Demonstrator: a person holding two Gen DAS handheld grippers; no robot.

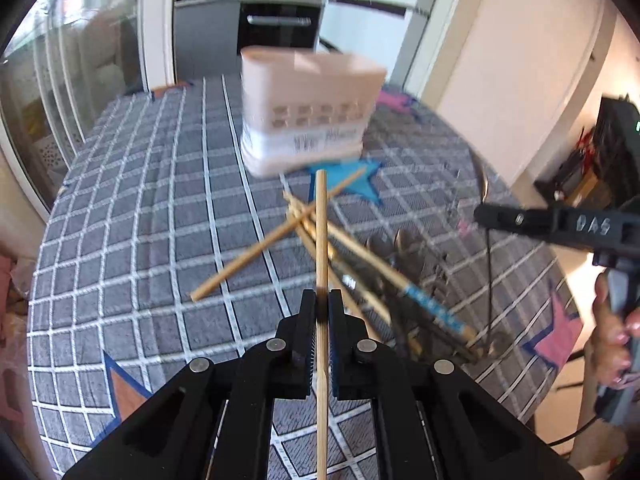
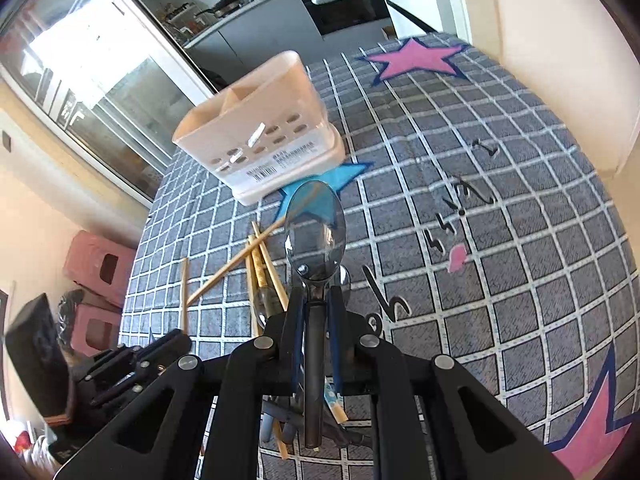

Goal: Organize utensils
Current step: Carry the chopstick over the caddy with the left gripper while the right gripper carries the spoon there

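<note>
My left gripper [image 1: 321,300] is shut on a single wooden chopstick [image 1: 321,220], which sticks out ahead of the pads above the table. Below it lies a heap of chopsticks and dark-handled utensils [image 1: 360,264]. A white slotted utensil caddy [image 1: 308,120] stands upright beyond the heap. My right gripper [image 2: 318,296] is shut on the dark handle of a metal spoon [image 2: 316,232], bowl forward, above the same heap [image 2: 260,268] and short of the caddy [image 2: 256,132]. The left gripper [image 2: 172,344] shows at lower left with its chopstick [image 2: 184,292]. The right gripper [image 1: 500,216] enters the left wrist view from the right.
A grey checked tablecloth [image 2: 520,240] with pink and blue stars covers the round table. Pink boxes [image 2: 100,264] stand on the floor to the left. A glass door [image 1: 72,80] and a kitchen counter [image 1: 248,0] lie beyond the table. A hand [image 1: 612,328] holds the right tool.
</note>
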